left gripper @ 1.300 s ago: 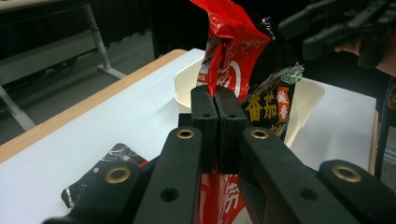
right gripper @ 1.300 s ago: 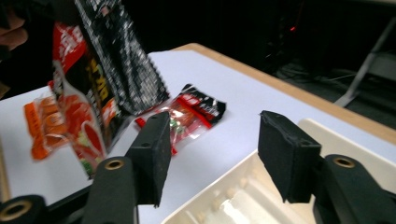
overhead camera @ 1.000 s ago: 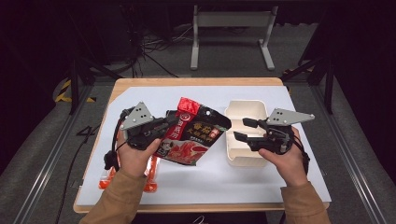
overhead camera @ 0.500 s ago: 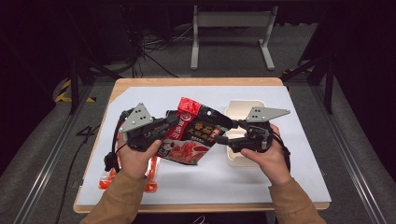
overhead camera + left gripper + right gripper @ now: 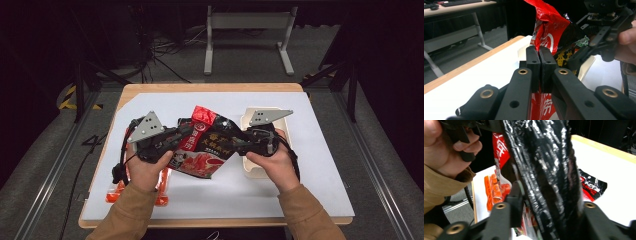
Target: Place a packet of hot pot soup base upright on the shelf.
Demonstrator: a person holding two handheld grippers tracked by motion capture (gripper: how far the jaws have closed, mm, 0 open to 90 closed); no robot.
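White table [image 5: 320, 165], crinkled glossy pouch [image 5: 207, 150]

pouch [image 5: 207, 145] above table [image 5: 310, 165], tray [image 5: 255, 167] right, packets [image 5: 117, 192] left

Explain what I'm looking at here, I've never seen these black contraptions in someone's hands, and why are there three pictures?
A person sits at a table covered in white and holds a hand-held gripping tool in each hand; no robot arm is involved. The high view comes from a fixed camera looking down over the table. The other two come from small cameras riding on each tool, looking along its black jaws.

The left tool is clamped shut on the edge of a red and black food pouch, which is lifted off the table. The right tool has come in from the other side, and its jaws have just been closing with the pouch between them; whether they already pinch it is unclear.

On the table lie a pale tray and orange packets.
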